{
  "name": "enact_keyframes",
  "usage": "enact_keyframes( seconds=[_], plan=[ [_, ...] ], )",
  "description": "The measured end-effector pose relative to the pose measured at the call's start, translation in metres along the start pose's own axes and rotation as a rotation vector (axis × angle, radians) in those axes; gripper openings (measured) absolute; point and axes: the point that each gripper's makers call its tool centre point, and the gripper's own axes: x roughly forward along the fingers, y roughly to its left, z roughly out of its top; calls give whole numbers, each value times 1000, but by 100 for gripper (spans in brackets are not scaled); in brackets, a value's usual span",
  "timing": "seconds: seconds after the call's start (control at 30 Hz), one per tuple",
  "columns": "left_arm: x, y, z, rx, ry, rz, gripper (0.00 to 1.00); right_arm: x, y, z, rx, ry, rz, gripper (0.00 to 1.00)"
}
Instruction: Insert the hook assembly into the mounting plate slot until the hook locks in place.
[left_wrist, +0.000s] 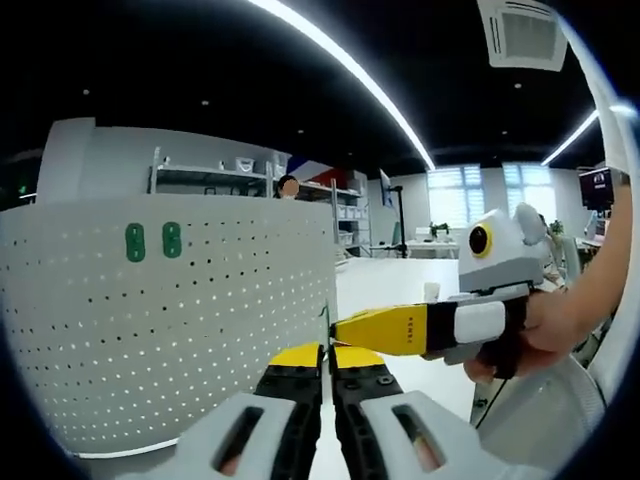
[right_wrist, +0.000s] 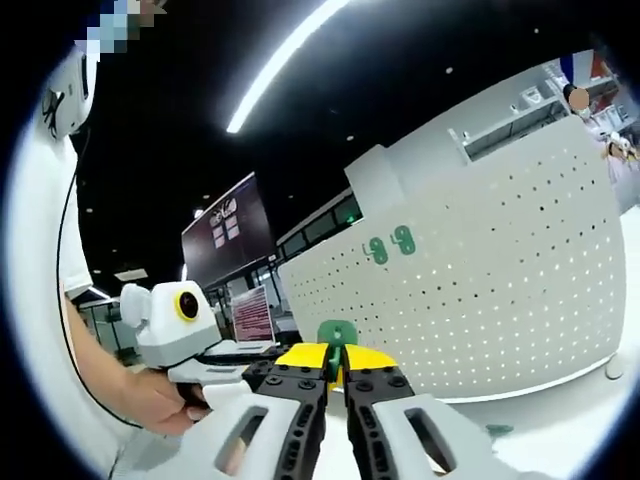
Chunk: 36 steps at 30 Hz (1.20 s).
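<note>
The right claw (right_wrist: 336, 372) is pinched shut on a small green hook (right_wrist: 337, 333) just in front of the white pegboard (right_wrist: 480, 290), the left claw (left_wrist: 326, 360) closed on nothing; looks light, stiff plastic, so grip its flat tab.

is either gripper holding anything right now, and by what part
The right gripper is shut on a green hook, pinching its lower end. The left gripper is shut; whether it holds anything cannot be told.

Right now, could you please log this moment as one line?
right hand-held gripper: shut on green hook | left hand-held gripper: shut | pegboard: two green hooks mounted
</note>
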Motion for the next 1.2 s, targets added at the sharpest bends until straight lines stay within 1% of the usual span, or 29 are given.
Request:
enact_keyframes(
  seconds=[0.17,0.27,0.43,0.5,0.57,0.6,0.73,0.8,0.83,0.87,0.93,0.97,1.0,1.07,1.13,1.17,1.2],
  plan=[
    [0,2,0,1,0,4,1,1,0,-1,20,7,-14,2],
    [0,1,0,1,2,1,1,0,1,-1,-4,12,-17,1],
    [0,0,-1,8,7,2,1,0,-2,-2,13,29,-37,0],
    [0,0,-1,2,2,4,1,1,-2,-1,19,35,-33,1],
    [0,0,-1,3,5,4,1,1,-2,-2,-8,41,-26,1],
    [0,0,-2,3,9,3,1,1,-2,-2,-3,45,-27,1],
    [-1,1,-1,-9,4,4,1,2,1,0,-32,38,-19,2],
    [-1,1,1,-15,-3,4,1,2,-2,0,-9,32,-20,2],
    [0,0,1,-13,-4,3,1,2,-2,2,-37,17,-28,2],
    [0,0,2,-4,-2,5,1,2,0,2,-29,20,-23,2],
    [0,0,2,-14,-1,0,1,2,-1,2,-22,20,-23,2],
    [0,0,1,-16,1,-2,1,2,-2,4,-94,13,-19,2],
    [0,-1,1,-12,4,-2,1,3,-1,5,-131,9,-16,2],
    [0,0,1,1,8,-3,1,3,-1,2,-47,18,-14,2],
    [0,0,1,1,6,0,1,4,-1,3,-98,10,-11,2],
    [-1,1,1,12,13,0,1,4,-2,2,-80,19,-14,2],
    [-1,1,1,9,15,-1,1,4,-1,1,-45,27,-15,1]
  ],
)
